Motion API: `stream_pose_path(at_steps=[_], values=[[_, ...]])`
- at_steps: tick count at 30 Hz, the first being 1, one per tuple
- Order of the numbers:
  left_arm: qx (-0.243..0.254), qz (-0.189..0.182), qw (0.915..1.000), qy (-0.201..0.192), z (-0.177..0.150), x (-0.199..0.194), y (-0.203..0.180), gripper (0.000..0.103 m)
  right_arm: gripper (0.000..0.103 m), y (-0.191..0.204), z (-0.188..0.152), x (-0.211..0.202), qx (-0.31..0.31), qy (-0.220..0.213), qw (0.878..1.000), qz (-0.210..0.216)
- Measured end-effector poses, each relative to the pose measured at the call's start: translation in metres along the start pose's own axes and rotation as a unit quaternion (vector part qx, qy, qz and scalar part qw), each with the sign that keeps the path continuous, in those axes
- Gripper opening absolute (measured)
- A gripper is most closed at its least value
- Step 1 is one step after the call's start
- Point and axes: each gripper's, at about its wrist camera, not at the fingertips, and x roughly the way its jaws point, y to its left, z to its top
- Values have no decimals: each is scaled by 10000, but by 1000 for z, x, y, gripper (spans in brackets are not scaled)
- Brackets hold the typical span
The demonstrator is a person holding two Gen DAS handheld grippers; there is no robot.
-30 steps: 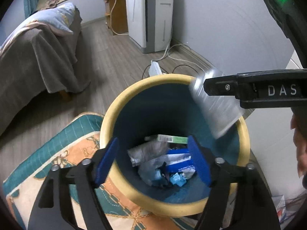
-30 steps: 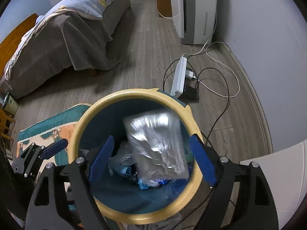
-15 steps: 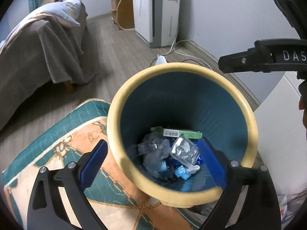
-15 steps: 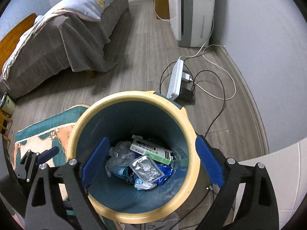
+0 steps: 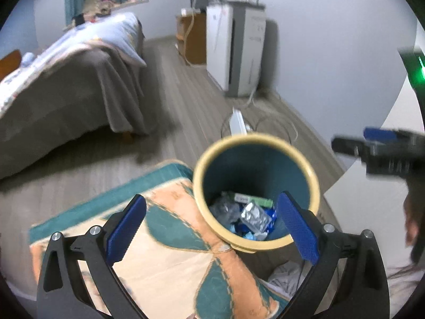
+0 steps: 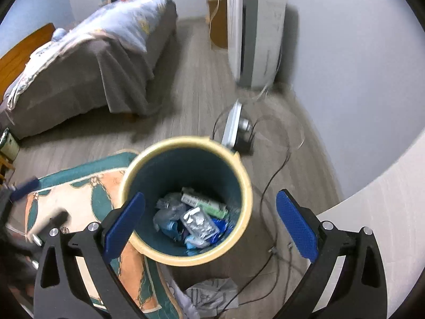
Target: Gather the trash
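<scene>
Grey plank flooring runs from a bed draped in a brown blanket to a white appliance by the wall, with a power strip and loose cables lying just behind the bin. That bin, yellow-rimmed and dark teal inside, stands at the edge of a patterned rug.

Both claws have just been opening and now stand released, with nothing between the pads. The left gripper hangs above the rug and the near rim of the bin; the right gripper hangs over the bin's mouth.

The collected trash sits at the bottom of the bin: a silver foil packet on top, a white and green box behind it, and crumpled clear plastic and blue wrappers beside them.

A crumpled piece of pale paper or plastic lies on the floor just in front of the bin, among cables. It is probably the next piece to collect. It looks very light and soft, so it should crush easily; pinching a raised fold near its middle would likely hold best, taking care not to snag the cable beside it.
</scene>
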Motion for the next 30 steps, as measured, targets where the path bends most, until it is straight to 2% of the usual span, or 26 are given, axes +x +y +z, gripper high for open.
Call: stream_pose_path(at_steps=[4,7,11,14,17,20,23,26,30], values=[[-96,5,9985,-535,8,-57,11,98,97,8,-13,-42,-41,-354,9993,-94],[-38,188,9983,-558,4,-85,12,98,97,14,-25,-61,-127,-534,9980,-328],[-40,653,9963,-552,-15,-102,11,98,97,19,-42,-82,-179,-706,9970,-261],[-162,528,9977,-392,-24,-108,12,98,97,18,-56,-102,-111,-808,9967,-25],[-229,426,9977,-484,-32,-114,13,98,97,12,-70,-113,88,-895,9956,257],[-80,444,9975,-538,-37,-113,11,98,97,17,-77,-111,-50,-967,9953,-32],[-46,395,9980,-498,-39,-110,11,98,97,24,-79,-109,-204,-972,9950,-142],[-90,295,9982,-520,-39,-112,13,98,97,29,-80,-110,-293,-1016,9942,-177],[-37,364,9977,-570,-42,-115,14,98,97,26,-80,-111,-198,-1048,9942,-149]])
